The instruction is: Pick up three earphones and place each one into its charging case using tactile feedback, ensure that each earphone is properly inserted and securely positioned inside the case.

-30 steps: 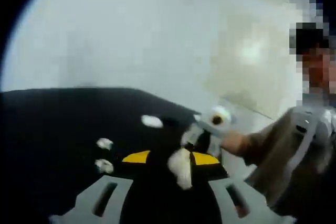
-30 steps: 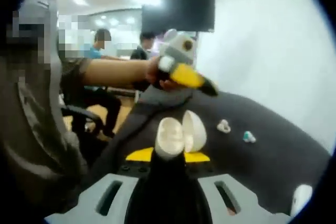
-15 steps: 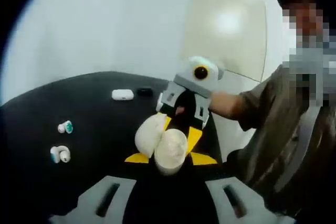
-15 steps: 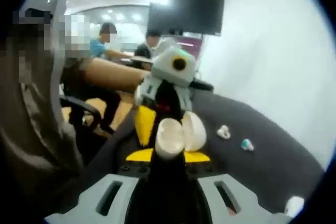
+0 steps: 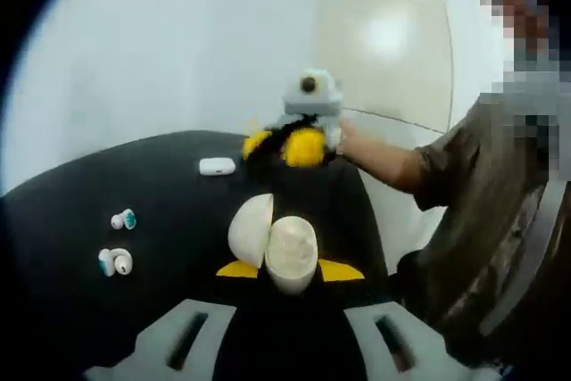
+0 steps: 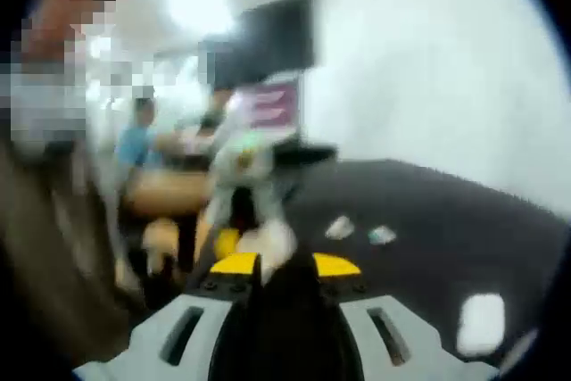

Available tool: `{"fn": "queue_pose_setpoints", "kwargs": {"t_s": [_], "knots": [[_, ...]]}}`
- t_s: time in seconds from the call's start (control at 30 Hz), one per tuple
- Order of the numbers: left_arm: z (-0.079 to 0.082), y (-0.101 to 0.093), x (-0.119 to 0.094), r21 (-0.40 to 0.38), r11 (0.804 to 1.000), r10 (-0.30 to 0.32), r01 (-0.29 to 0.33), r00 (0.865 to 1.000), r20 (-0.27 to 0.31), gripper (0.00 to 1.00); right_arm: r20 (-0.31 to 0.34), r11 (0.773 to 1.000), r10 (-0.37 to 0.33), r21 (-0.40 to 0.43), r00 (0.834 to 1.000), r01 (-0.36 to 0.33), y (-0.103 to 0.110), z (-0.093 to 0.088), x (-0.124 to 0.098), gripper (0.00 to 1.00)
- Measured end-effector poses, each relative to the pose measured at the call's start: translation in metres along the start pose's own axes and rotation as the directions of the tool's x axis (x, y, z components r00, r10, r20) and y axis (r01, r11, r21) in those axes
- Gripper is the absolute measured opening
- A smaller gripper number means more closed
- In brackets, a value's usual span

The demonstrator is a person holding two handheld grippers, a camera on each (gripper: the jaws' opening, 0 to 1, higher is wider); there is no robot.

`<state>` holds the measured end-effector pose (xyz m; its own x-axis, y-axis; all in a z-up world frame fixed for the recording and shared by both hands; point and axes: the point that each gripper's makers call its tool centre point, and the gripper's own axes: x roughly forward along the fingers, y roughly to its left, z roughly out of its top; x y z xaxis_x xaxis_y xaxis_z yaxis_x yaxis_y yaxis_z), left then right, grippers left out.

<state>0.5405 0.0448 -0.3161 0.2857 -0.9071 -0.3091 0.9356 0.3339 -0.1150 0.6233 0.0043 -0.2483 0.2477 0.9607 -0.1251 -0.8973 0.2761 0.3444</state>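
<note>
An open cream charging case (image 5: 272, 243) stands upright between the yellow tips of my left gripper (image 5: 290, 269), which is shut on it. My right gripper (image 5: 282, 144), held in a person's hand, hovers beyond the case over the far side of the black table (image 5: 71, 211), its yellow jaws apart with nothing between them. Two earphones lie on the table to the left, one with a teal tip (image 5: 123, 219) and a white one (image 5: 114, 261). In the blurred right gripper view, my right gripper (image 6: 285, 263) points at the earphones (image 6: 339, 227).
A shut white charging case (image 5: 217, 166) lies at the back of the table, and shows as a pale blur (image 6: 482, 323) in the right gripper view. The person's sleeve (image 5: 464, 185) is at the right. White walls lie behind.
The right gripper was at the cream case with the left one; it has pulled back up and away. The case stays in the left gripper. The right gripper view has swung and blurred.
</note>
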Motion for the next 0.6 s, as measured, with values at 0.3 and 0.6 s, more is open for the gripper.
{"fn": "queue_pose_setpoints", "kwargs": {"t_s": [0.3,0.6], "knots": [[-0.002,0.002,-0.001,0.061,0.997,0.045,-0.045,0.999,0.006,0.19,-0.176,0.970,-0.221,0.061,0.959,0.235,-0.065,0.003,0.065,0.15],[-0.002,0.006,-0.002,0.078,0.996,0.043,-0.044,0.999,0.010,0.19,-0.386,0.959,-0.256,0.016,0.886,0.285,-0.099,-0.024,0.108,0.15]]}}
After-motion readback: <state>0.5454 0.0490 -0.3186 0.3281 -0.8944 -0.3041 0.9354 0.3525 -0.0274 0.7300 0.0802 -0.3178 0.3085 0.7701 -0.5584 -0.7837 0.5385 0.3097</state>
